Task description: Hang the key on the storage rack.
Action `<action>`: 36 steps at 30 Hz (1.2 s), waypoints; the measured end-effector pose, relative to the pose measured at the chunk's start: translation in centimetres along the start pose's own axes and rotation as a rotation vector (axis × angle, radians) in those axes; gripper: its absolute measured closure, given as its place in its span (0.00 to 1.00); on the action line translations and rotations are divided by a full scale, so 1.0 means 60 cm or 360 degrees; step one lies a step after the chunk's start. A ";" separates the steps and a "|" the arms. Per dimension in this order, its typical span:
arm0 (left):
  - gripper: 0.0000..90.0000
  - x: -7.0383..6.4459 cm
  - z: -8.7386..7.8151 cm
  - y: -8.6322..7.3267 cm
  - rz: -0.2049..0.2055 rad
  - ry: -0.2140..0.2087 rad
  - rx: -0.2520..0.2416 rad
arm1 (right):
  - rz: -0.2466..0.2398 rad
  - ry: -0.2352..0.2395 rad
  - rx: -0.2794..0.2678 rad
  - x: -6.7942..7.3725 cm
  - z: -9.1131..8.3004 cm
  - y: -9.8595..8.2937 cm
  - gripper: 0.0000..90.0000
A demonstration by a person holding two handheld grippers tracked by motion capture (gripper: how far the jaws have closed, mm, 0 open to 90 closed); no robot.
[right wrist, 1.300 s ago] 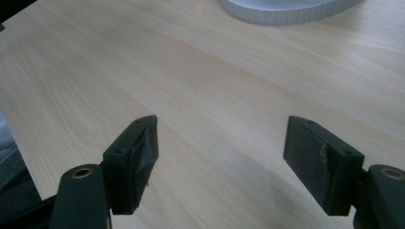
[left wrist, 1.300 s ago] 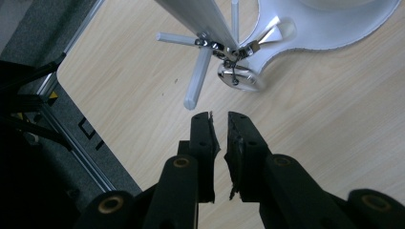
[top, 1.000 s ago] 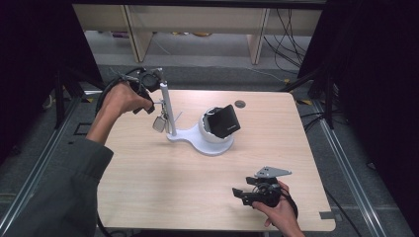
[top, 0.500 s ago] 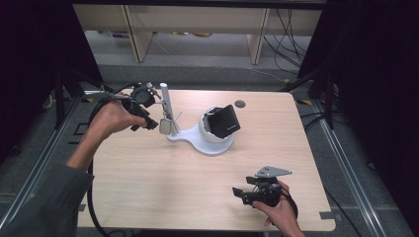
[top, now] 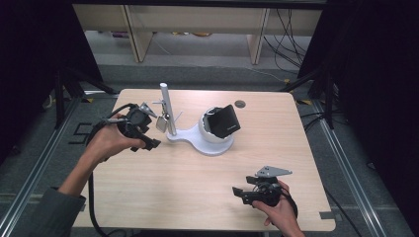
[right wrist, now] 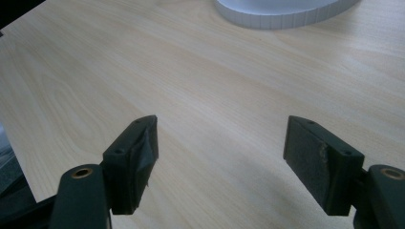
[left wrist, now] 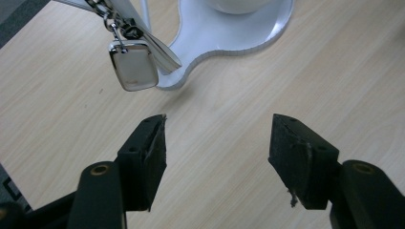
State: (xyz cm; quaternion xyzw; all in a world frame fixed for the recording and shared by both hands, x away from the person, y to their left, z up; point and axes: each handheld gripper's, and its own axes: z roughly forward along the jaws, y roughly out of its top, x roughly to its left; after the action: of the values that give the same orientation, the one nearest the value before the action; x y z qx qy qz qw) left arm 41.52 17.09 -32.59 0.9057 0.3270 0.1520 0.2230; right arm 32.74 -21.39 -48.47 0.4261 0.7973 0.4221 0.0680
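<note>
Left claw (top: 148,140) has backed off the hanging tag (left wrist: 133,65) — jaws apart.

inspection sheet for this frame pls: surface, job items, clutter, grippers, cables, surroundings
Surface: light wood table, with a small dark round fitting near the far edge.
Job's things: white stand with upright post; silver key fob hangs from its arm; black box sits tilted in the white cup.
Clutter: nothing seen.
Grippers: left gripper open, near the fob, not touching; right gripper open, low over bare wood at the near edge.
Cables: black cable trails from the left gripper; loose wires on the floor behind.
Surroundings: wooden shelving, black curtains.
</note>
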 end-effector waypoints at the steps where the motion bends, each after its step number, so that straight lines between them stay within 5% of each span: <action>1: 0.40 -0.005 0.002 -0.004 -0.0027 -0.0017 0.0001 | 0.0002 -0.0002 0.0000 0.000 0.000 0.000 0.32; 7: 0.37 -0.020 0.012 -0.020 0.0011 -0.0032 -0.0050 | -0.0022 -0.0009 -0.0009 -0.003 0.001 0.000 0.32; 21: 0.29 -0.052 0.038 -0.077 -0.0067 -0.0158 -0.0191 | 0.0002 0.0023 -0.0023 -0.002 0.002 0.004 0.32; 36: 0.26 -0.096 0.069 -0.135 -0.0043 -0.0229 -0.0200 | -0.0031 0.0000 -0.0009 -0.004 0.007 0.003 0.31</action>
State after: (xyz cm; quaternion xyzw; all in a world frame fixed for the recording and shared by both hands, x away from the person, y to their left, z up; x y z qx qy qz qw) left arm 34.78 17.60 -40.97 0.8940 0.3119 0.1037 0.3044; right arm 33.23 -21.26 -48.65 0.4181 0.8002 0.4237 0.0732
